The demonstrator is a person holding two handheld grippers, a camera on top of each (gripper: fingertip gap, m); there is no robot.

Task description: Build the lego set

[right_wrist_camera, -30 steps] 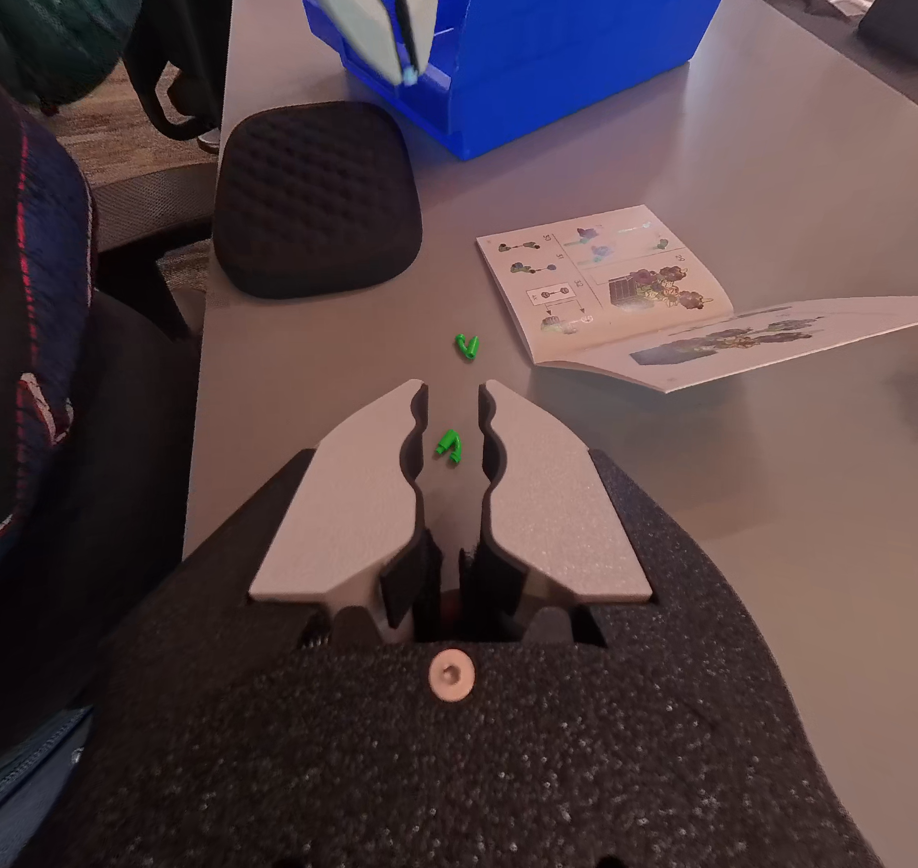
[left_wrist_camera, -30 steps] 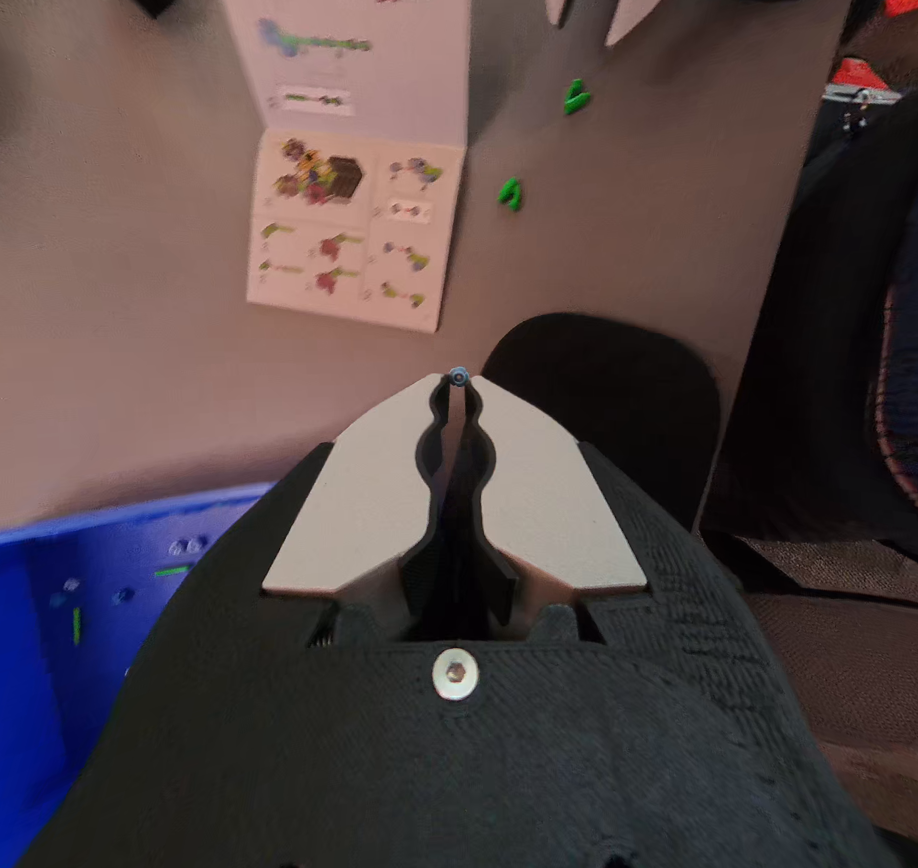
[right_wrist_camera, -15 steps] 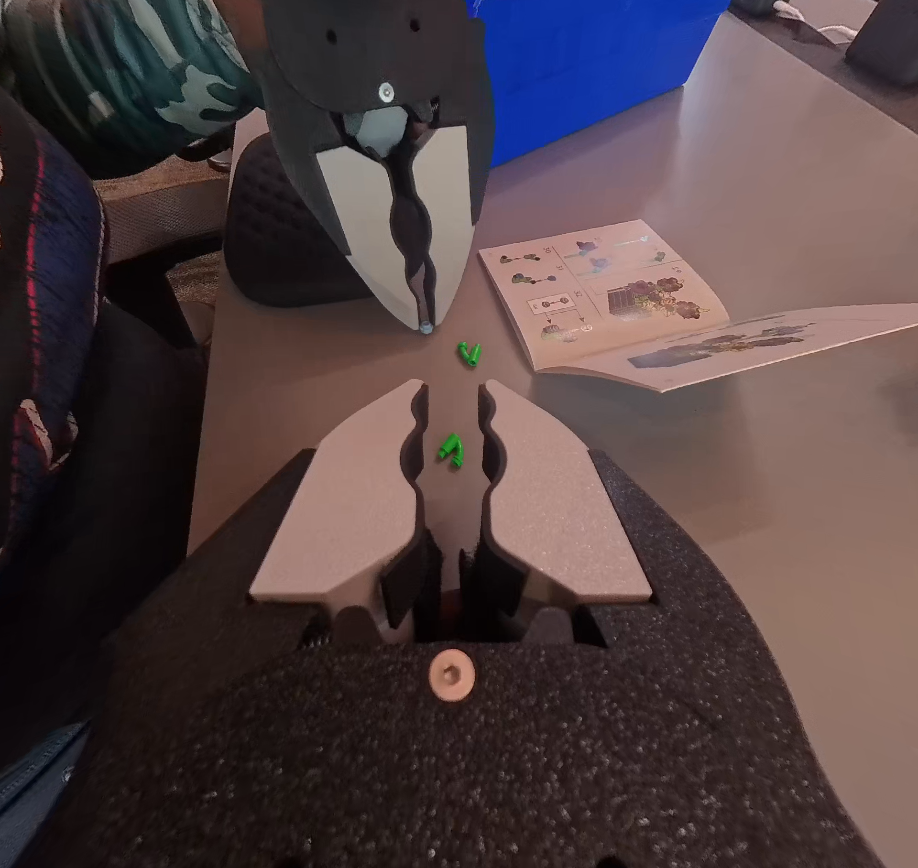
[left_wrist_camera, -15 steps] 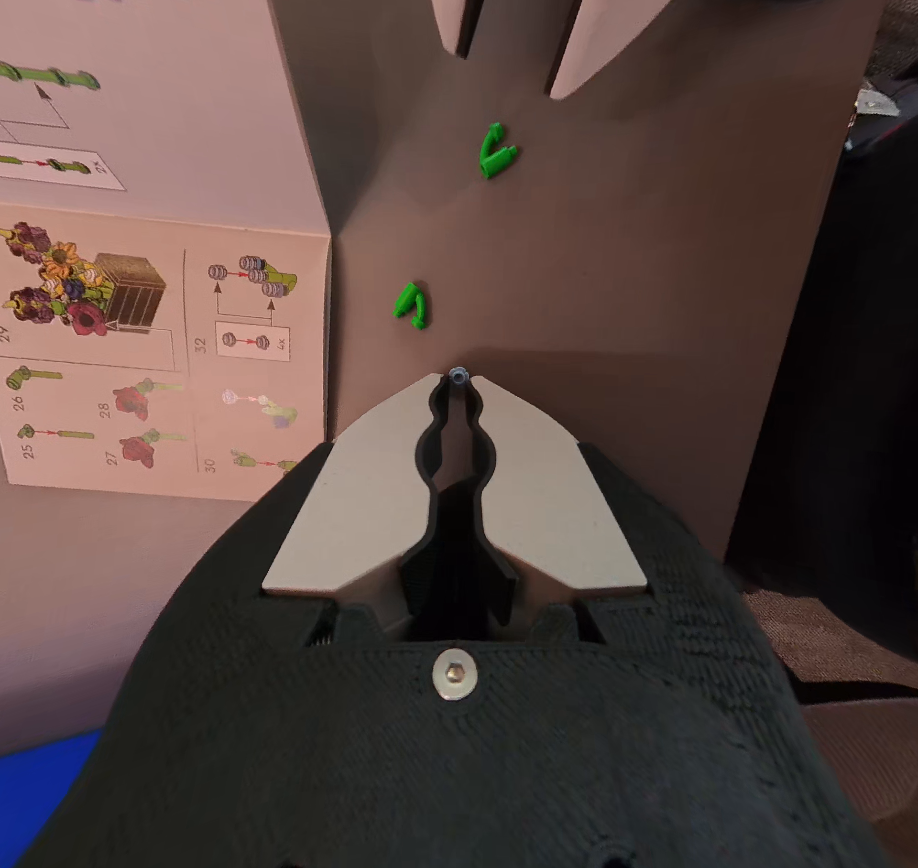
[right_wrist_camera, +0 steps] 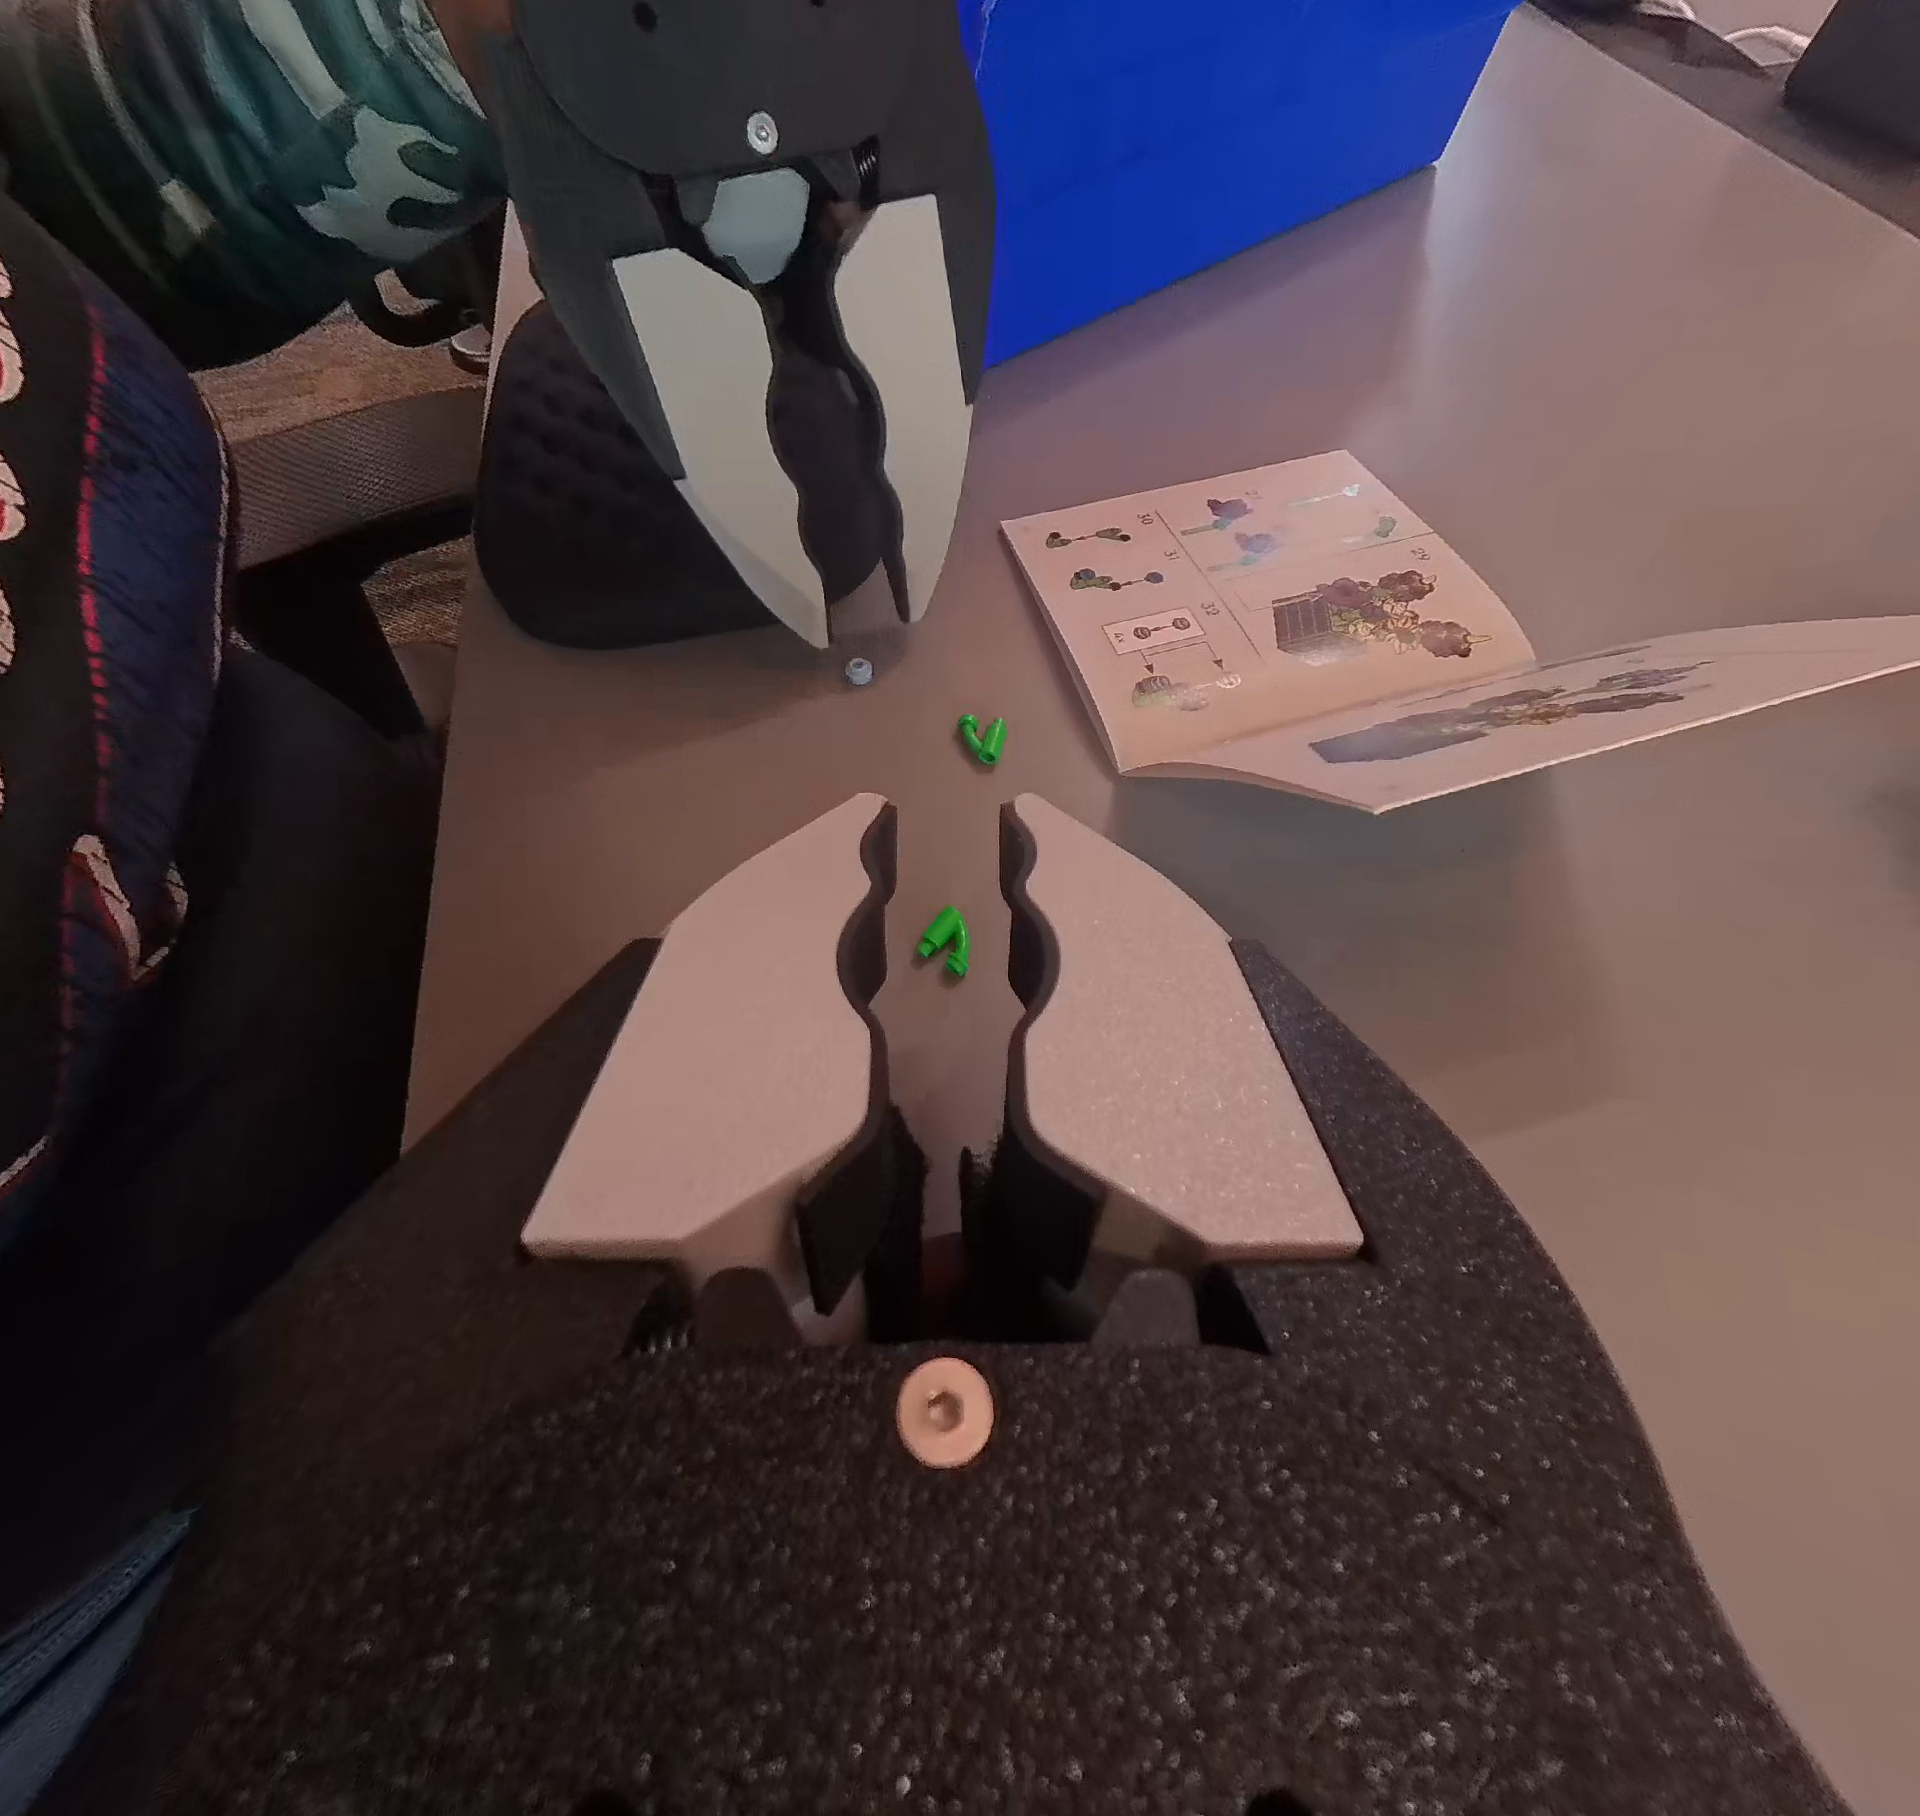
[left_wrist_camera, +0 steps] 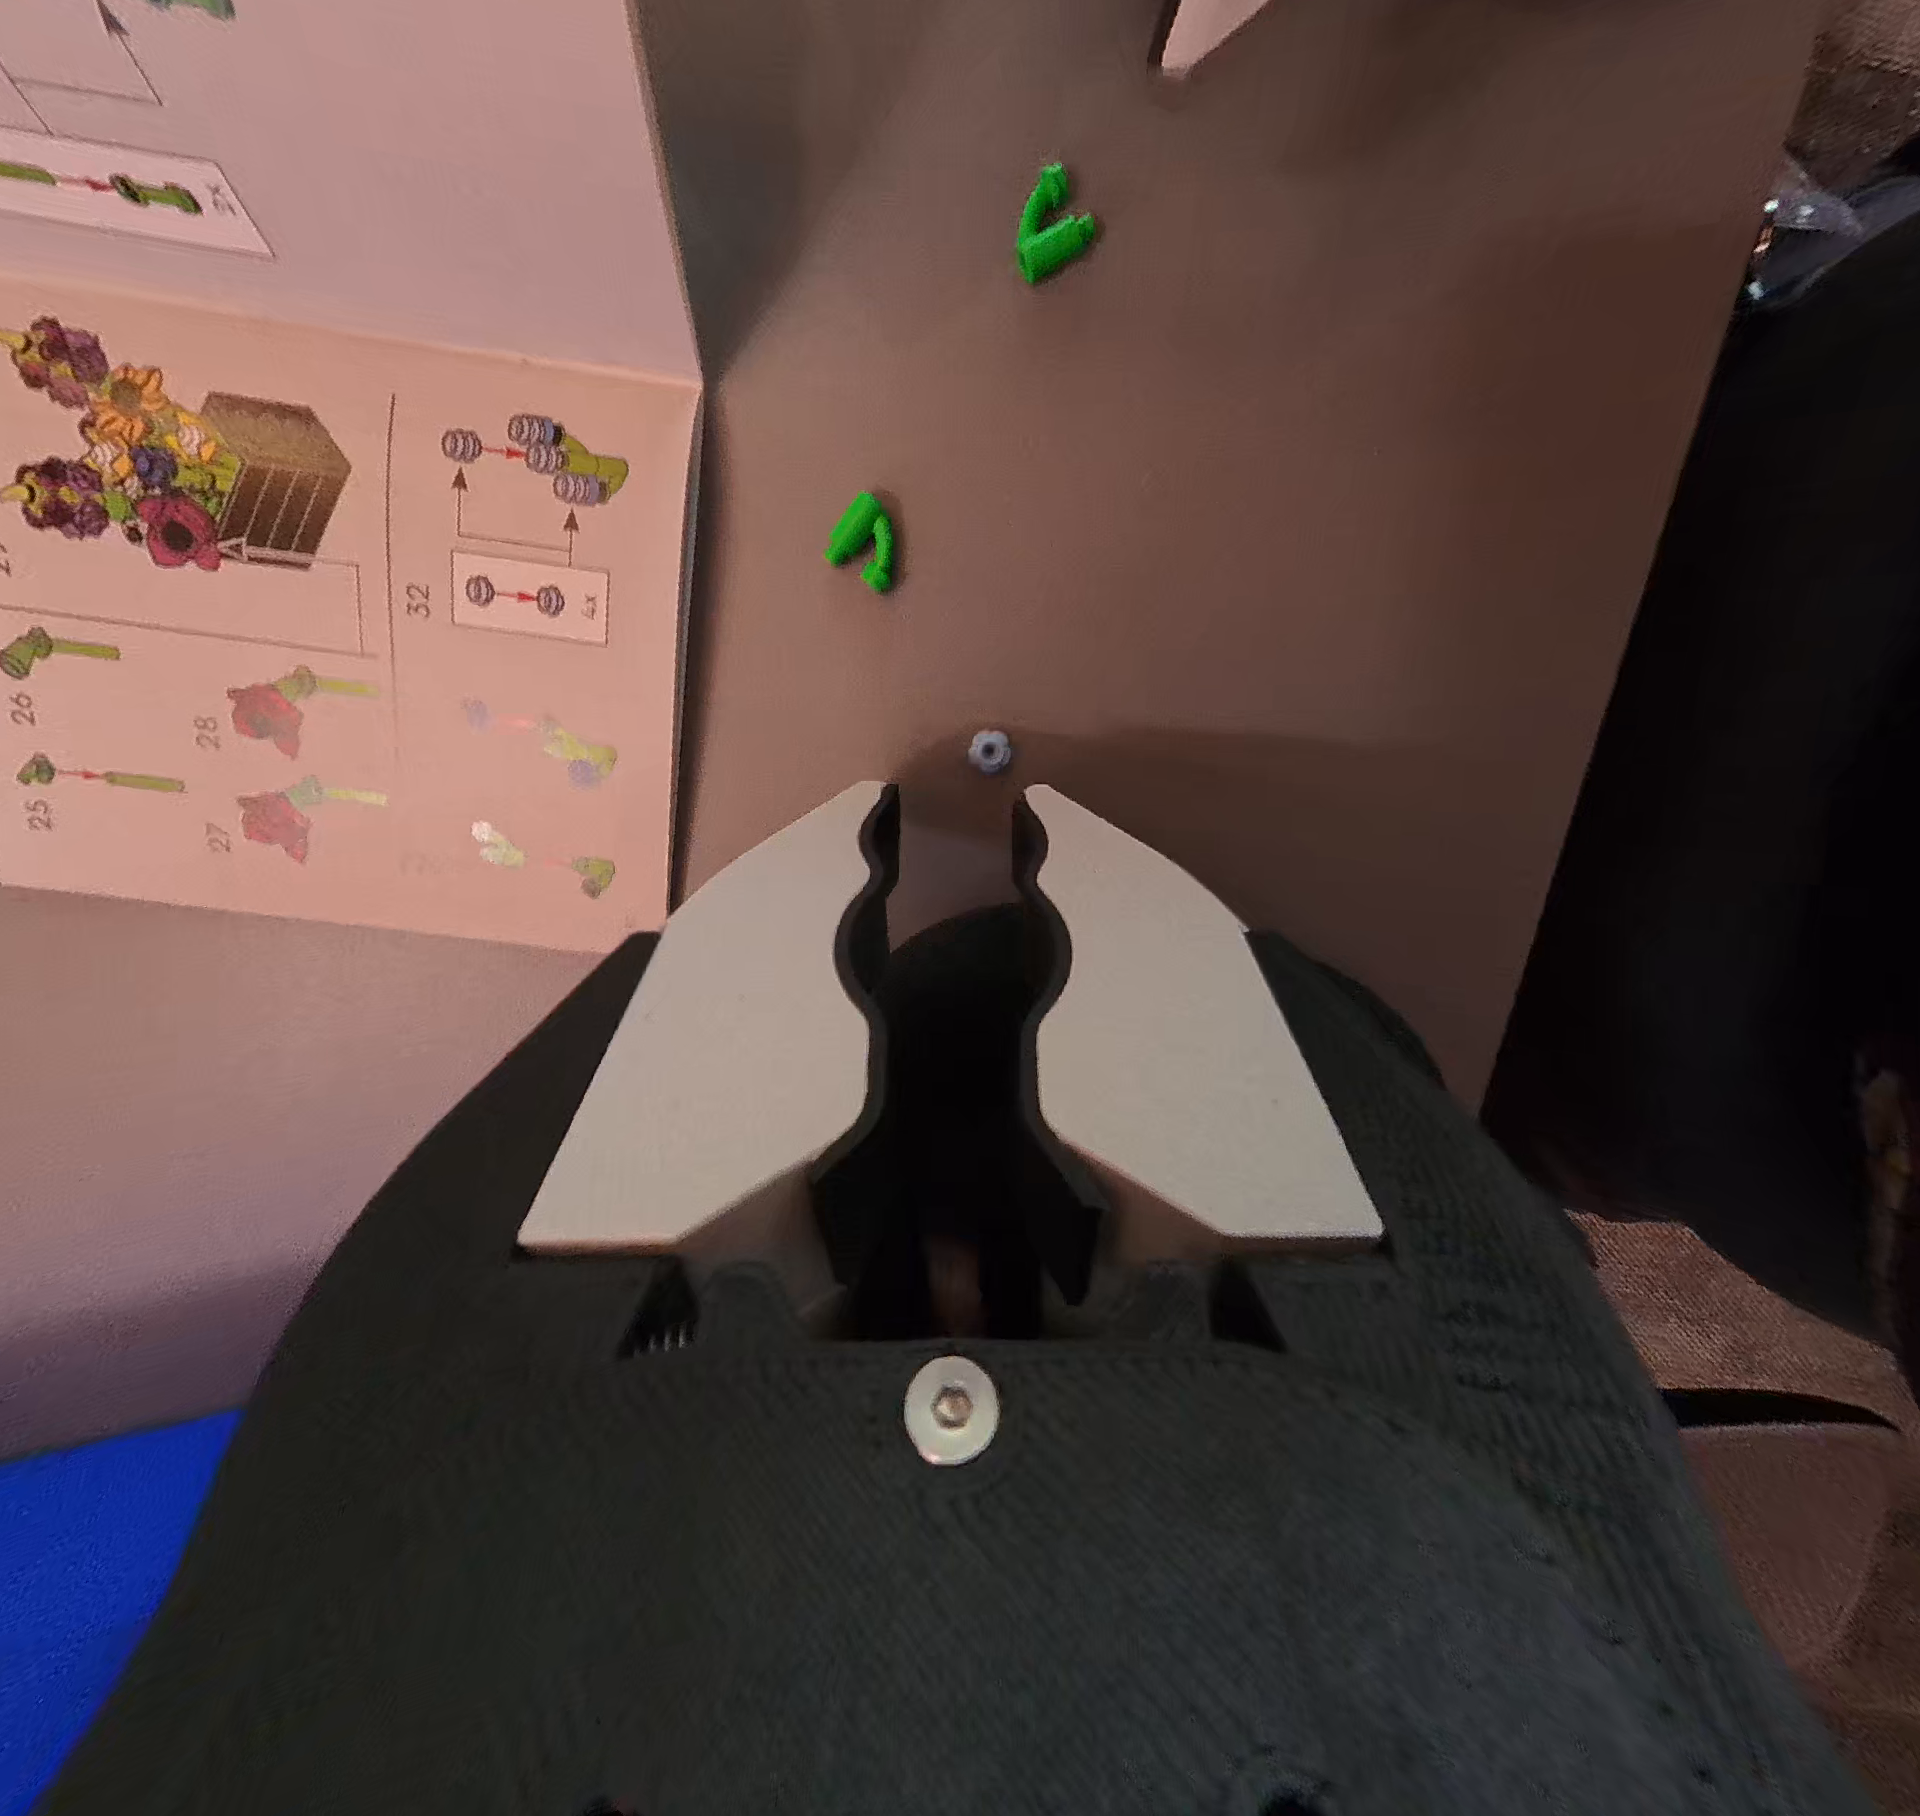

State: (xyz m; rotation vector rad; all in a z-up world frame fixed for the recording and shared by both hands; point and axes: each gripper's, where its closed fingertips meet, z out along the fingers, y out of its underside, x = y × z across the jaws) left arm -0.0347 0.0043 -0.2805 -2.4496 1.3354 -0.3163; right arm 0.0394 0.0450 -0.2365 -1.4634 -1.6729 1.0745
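Two green lego pieces on the grey surface (right_wrist_camera: 1558, 395), both loose. In the right wrist view the near green piece (right_wrist_camera: 945, 940) lies in the gap of the right tongs (right_wrist_camera: 943, 810), untouched; the tongs stand narrowly apart and hold nothing. The far green piece (right_wrist_camera: 982, 738) sits just past the tips at 12 o'clock. Left tongs (right_wrist_camera: 864, 623) point down at the surface, slightly parted, empty. A small grey round stud (right_wrist_camera: 857, 671) lies on the surface just below their tips, clear of both fingers. In the left wrist view the same stud (left_wrist_camera: 987, 750) is at 12 o'clock, just ahead of the left tongs (left_wrist_camera: 956, 798). Open instruction booklet (right_wrist_camera: 1299, 613) at 2 o'clock from the right tongs, blue bin (right_wrist_camera: 1195, 104) behind it, black pad (right_wrist_camera: 582, 519) at 11 o'clock at the surface edge.
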